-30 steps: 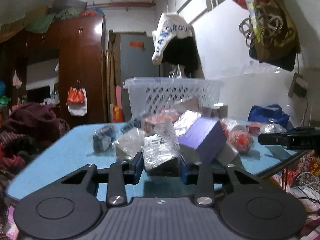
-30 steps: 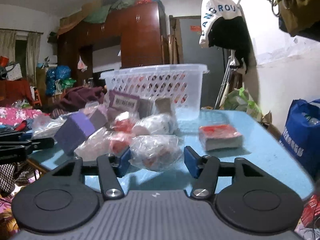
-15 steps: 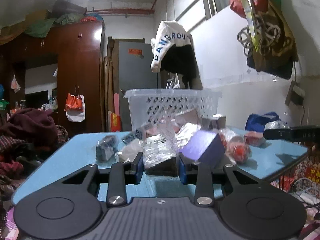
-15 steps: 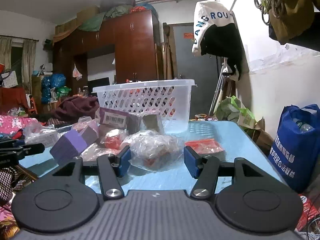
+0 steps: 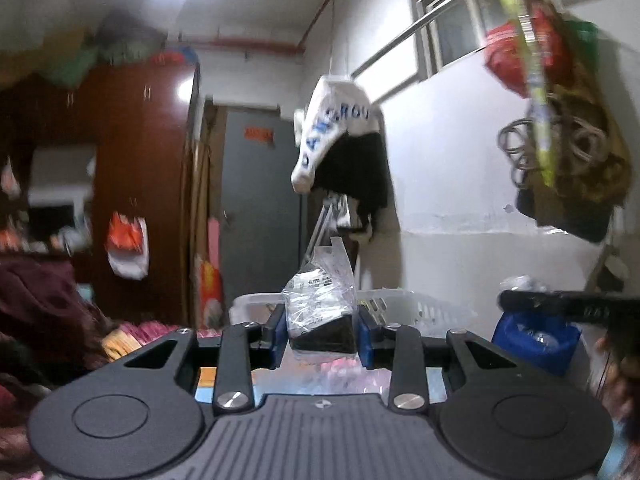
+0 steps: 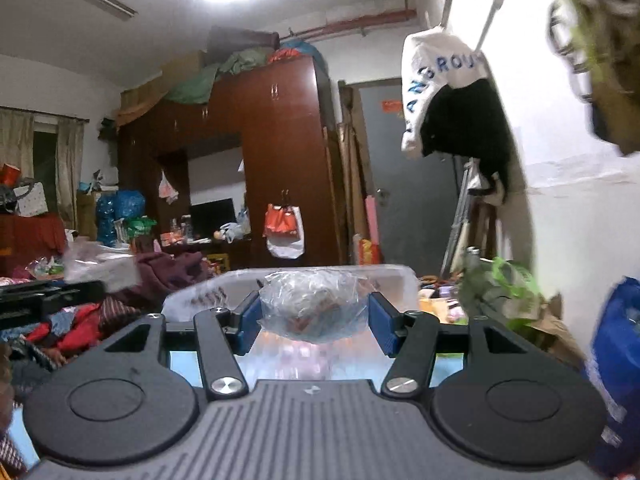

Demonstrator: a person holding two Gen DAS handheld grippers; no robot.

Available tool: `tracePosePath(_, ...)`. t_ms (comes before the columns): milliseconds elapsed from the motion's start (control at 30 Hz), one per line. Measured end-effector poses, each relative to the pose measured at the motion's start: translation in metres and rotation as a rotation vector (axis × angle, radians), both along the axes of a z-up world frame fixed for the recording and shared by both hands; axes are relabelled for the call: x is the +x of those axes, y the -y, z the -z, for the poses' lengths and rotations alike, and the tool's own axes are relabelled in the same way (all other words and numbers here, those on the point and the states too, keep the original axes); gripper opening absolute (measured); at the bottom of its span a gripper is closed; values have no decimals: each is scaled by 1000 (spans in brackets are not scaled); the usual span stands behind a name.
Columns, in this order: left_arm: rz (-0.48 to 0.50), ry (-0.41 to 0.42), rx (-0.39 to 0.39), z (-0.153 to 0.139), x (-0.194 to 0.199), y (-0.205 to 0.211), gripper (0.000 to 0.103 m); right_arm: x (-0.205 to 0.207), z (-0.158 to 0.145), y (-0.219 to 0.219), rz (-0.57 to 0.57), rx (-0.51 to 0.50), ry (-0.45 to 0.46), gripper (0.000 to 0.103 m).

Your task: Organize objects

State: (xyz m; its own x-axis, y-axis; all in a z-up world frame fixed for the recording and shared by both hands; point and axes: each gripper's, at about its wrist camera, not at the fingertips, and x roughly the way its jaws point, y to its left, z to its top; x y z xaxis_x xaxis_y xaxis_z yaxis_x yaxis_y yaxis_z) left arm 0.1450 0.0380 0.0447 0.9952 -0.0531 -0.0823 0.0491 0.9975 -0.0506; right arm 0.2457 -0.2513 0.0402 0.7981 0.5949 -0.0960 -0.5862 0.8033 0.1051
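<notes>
Mid-carry: the left gripper (image 5: 322,330) pinches a dark wrapped packet (image 5: 320,312), the right gripper (image 6: 313,320) a clear bagged bundle (image 6: 312,306), each at twelve o'clock before the white basket (image 6: 394,276); next, probably release over it.

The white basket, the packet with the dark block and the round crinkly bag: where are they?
white basket (image 6: 394,280), right wrist view, right part of its rim.
packet with the dark block (image 5: 322,322), left wrist view, its middle.
round crinkly bag (image 6: 312,306), right wrist view, its middle.
</notes>
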Motion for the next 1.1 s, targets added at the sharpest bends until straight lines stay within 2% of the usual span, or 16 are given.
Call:
tracePosePath(100, -6, -68, -41, -8, 45, -3, 38, 33, -6, -24, -1, -39, -21, 60)
tracePosePath(133, -8, -83, -32, -8, 55, -2, 39, 39, -6, -31, -2, -61, -27, 60)
tracePosePath(200, -31, -101, -24, -9, 74, -1, 46, 49, -4, -41, 3, -95, -19, 61)
tracePosePath(267, -30, -162, -21, -8, 93, 0, 82, 60, -2, -48, -1, -111, -49, 76)
tracePosePath(300, -32, -184, -20, -6, 100, 0, 84, 62, -1, -46, 2, -108, -68, 86)
tracePosePath(367, -31, -189, -4, 1, 95, -3, 84, 55, 3, -37, 25, -67, -52, 91)
tracePosePath(400, -28, -183, 8, 4, 86, -4, 84, 49, 4, -31, 23, -63, -47, 100)
tracePosePath(433, -24, -174, 16, 6, 74, -5, 84, 40, 6, -22, 33, -64, -43, 103)
tracePosePath(500, 0, -170, 24, 15, 40, -9, 84, 20, 14, 0, 55, -70, -37, 103)
tracePosePath(600, 24, -178, 19, 42, -14, -21, 87, -10, 42, 31, 84, -131, -95, 103)
tracePosePath(733, -161, -237, -8, 75, -50, -40, 87, -35, 84, 60, 162, -138, -214, 103)
tracePosePath(833, -162, -270, -61, 82, -51, -56, 87, -33, 94, 65, 184, -139, -280, 103)
tracePosePath(900, -151, -293, -30, 79, -44, -58, 86, -26, 95, 61, 166, -170, -296, 103)
tracePosePath(933, -154, -307, -4, 78, -38, -58, 84, -25, 93, 59, 161, -177, -291, 103)
tracePosePath(1000, -175, -343, 0, 78, -28, -60, 64, -24, 93, 58, 151, -196, -294, 103)
tracePosePath(1100, -132, -389, -51, 82, -16, -70, 60, -24, 93, 54, 148, -235, -295, 99)
